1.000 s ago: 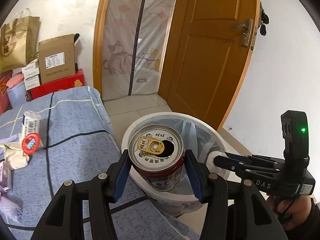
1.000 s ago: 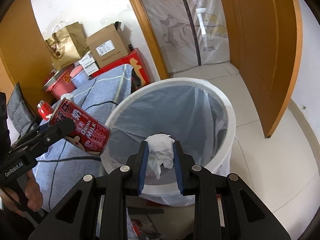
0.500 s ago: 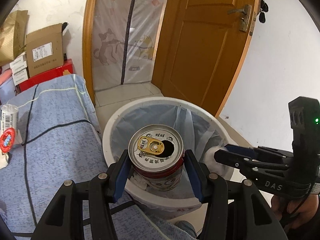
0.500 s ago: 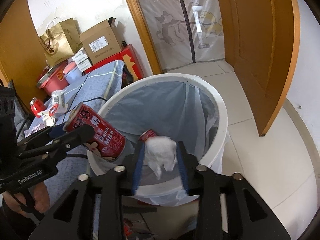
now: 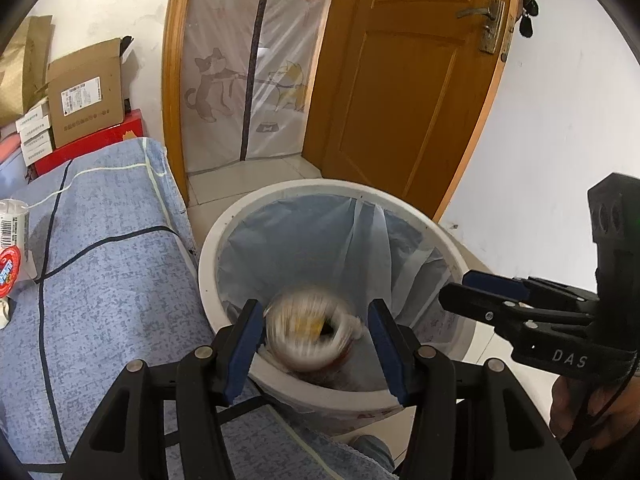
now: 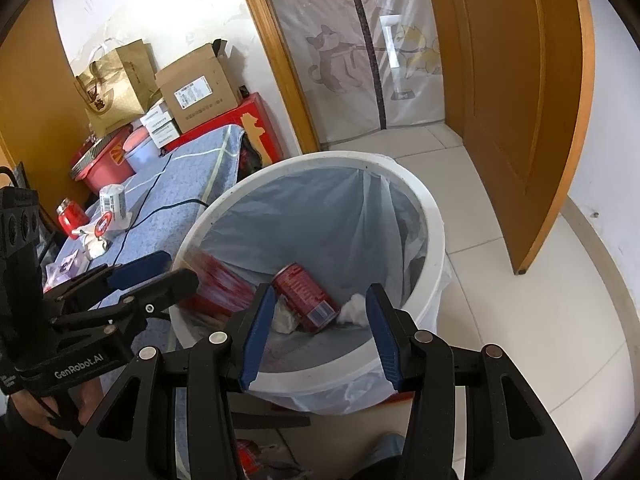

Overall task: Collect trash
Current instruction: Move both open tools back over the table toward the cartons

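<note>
A white trash bin (image 5: pixel 452 248) with a pale blue liner stands beside the table; it also shows in the right wrist view (image 6: pixel 434 224). My left gripper (image 5: pixel 316 344) is open over the bin's near rim, and the red milk can (image 5: pixel 308 340) is a blur falling between its pads; the same can (image 6: pixel 218 284) blurs in the right wrist view. My right gripper (image 6: pixel 320 328) is open above the bin. Inside the bin lie another red can (image 6: pixel 308 296) and the white tissue wad (image 6: pixel 356 304).
The table with a blue checked cloth (image 5: pixel 100 280) holds a white bottle (image 6: pixel 112 200), a red jar (image 6: pixel 68 216) and small scraps. Cardboard boxes (image 6: pixel 196 92) and a paper bag (image 6: pixel 116 80) stand behind. A wooden door (image 5: pixel 408 80) is open beyond the bin.
Both grippers opened over the bin. The tissue dropped from the right gripper into the bin. The red can left the left gripper's pads and is falling.
</note>
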